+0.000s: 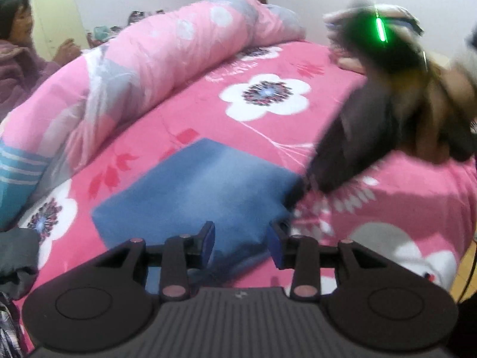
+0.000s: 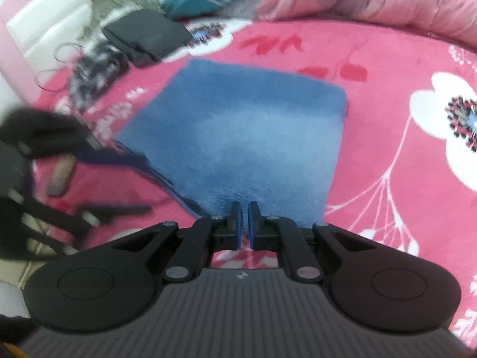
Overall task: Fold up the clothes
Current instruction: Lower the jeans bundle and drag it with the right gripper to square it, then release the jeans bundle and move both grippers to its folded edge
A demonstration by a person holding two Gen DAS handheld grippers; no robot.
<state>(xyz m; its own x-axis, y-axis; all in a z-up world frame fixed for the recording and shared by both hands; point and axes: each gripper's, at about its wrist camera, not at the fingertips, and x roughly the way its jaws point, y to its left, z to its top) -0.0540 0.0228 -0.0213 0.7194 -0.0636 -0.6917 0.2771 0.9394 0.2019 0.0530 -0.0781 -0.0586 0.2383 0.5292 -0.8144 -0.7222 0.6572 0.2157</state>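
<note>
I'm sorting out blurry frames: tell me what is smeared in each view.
Left wrist view: the other gripper and hand at right are motion-smeared; the blue cloth is soft. Right wrist view: the left gripper and dark clothes are smeared.

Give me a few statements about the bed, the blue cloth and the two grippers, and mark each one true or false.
1. The folded blue fleece cloth lies flat on the pink flower-print bedsheet. True.
2. The left gripper is clamped on the cloth. False: its jaws stand apart, with nothing pressed between the pads.
3. The right gripper has its jaws nearly together. True; they are at the cloth's near edge, though whether they pinch it cannot be told.
4. The rolled pink and grey quilt covers the blue cloth. False: it lies beyond the cloth, apart from it.
5. A folded dark grey garment lies on the sheet beyond the cloth. True.
</note>
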